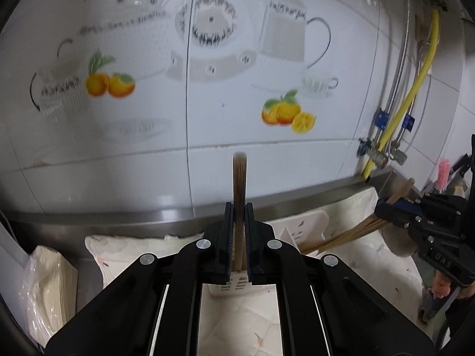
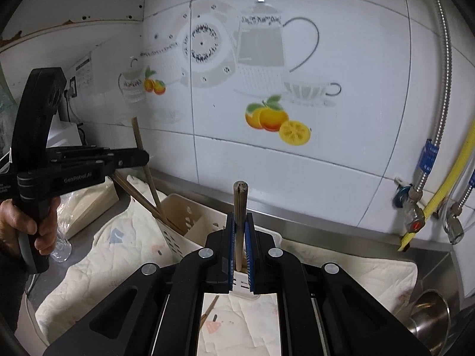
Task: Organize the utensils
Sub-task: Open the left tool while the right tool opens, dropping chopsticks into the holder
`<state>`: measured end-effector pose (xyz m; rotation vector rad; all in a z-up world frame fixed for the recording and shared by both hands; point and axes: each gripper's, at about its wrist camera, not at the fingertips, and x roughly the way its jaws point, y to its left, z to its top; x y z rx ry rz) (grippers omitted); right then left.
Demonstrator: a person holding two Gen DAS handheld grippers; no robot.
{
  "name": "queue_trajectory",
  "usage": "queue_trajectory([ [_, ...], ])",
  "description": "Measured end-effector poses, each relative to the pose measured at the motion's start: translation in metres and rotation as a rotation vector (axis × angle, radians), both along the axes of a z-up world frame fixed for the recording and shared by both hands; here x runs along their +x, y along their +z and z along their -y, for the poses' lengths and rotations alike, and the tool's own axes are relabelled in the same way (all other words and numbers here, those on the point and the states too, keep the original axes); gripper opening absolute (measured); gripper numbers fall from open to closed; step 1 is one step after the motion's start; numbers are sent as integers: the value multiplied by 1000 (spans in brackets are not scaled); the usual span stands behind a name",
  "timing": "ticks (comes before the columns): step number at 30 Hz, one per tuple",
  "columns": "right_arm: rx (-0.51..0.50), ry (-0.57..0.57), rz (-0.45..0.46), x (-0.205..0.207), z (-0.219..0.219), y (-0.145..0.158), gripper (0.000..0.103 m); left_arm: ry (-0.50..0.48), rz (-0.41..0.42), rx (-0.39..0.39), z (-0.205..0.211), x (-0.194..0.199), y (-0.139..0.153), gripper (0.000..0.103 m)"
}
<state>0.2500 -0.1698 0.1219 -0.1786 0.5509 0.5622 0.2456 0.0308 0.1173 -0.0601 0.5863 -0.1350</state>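
While both grip chopsticks | left gripper point(image 1: 239, 231) | right gripper point(image 2: 240, 237) | above holder point(image 2: 178, 207)

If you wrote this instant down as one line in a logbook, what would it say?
left gripper: shut on chopsticks | right gripper: shut on chopsticks | both above slotted holder | holder on quilted cloth
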Motion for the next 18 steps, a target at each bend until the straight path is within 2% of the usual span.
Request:
queue_trajectory([
  [6, 14, -15, -16, 6, 5, -4, 7, -2, -11, 11, 2, -1, -8, 8],
  [12, 28, -24, 7, -1, 11, 2, 9, -2, 5, 9, 2, -9, -3, 9],
  [13, 32, -26, 15, -4, 13, 4, 9, -3, 13, 10, 3, -13, -1, 11],
  [16, 46, -30, 38, -15, 20, 9, 13, 5, 30, 11, 3, -24, 3, 23],
  [18, 57, -30, 47, -24, 24, 9, 13, 1, 46, 11, 5, -36, 4, 23],
])
